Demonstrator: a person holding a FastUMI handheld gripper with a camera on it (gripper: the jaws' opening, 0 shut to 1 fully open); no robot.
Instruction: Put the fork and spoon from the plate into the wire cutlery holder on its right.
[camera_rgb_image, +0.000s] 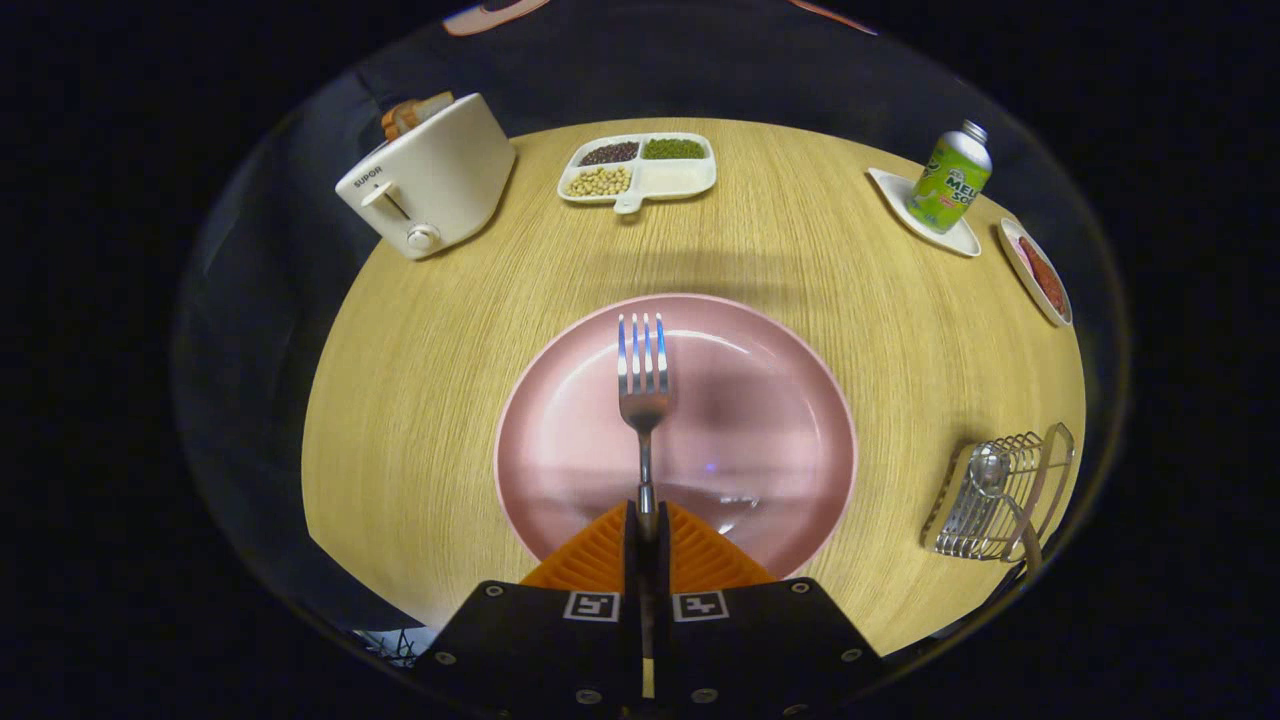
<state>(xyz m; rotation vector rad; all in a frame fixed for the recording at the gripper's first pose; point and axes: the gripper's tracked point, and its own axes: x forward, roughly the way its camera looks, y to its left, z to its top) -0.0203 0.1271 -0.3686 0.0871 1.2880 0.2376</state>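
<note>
Above pink plate (560, 430), claw (647, 520) level, clenched on fork (643, 385) handle, tines pointing ahead.

My gripper (647, 520): two ribbed, wedge-shaped fingers (600, 555) on a black angular body. One square white-and-black marker sits on top of each half. I count small round silver screws along the body's outer edges. A narrow seam runs down the middle.

Single fisheye cam on the hand-held gripper (646, 520), looking forward and steeply down along its fingers. Sits close above the round pink plate (760, 420); the light wood-grain worktop (420, 380) spreads out beyond.
</note>
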